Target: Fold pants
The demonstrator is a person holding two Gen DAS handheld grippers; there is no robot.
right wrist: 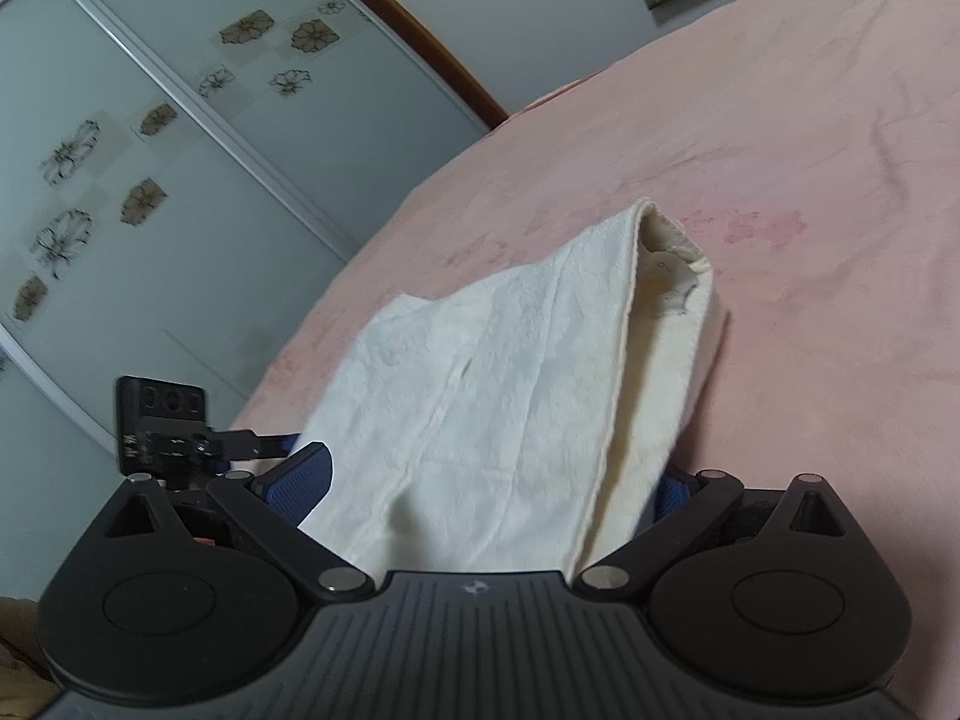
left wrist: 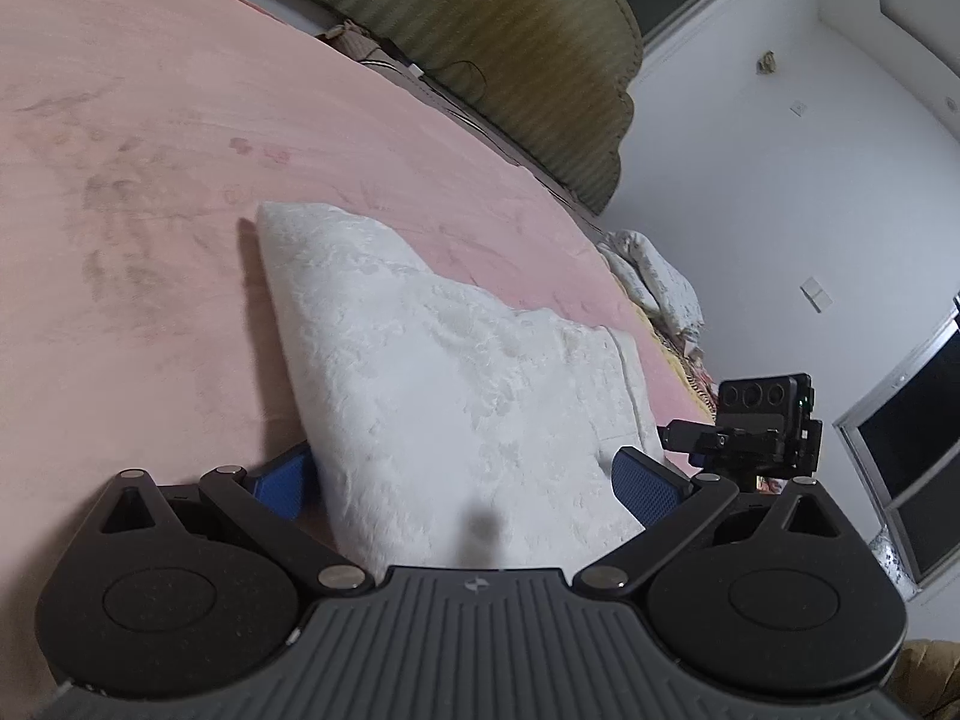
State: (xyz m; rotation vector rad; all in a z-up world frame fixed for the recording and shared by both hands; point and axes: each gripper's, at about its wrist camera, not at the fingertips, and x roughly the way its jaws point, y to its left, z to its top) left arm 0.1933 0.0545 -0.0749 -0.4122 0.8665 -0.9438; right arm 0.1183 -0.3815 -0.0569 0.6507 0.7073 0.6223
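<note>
White pants [left wrist: 456,372] are seen draped between the spread fingers of the left gripper [left wrist: 462,483] and right gripper [right wrist: 480,489], above a pink bed [left wrist: 150,180].

So the bed [left wrist: 150,192] has a pink fuzzy cover with some faint darker smudges. The white textured pants [left wrist: 444,396] lie folded on it, and bunched pale bedding [left wrist: 654,276], maybe a quilt, sits at the far edge.

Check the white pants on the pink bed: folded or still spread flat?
Folded. The white pants lie doubled in stacked layers on the pink bed cover, with an open hem showing at the far end. How many folds, cannot tell.
</note>
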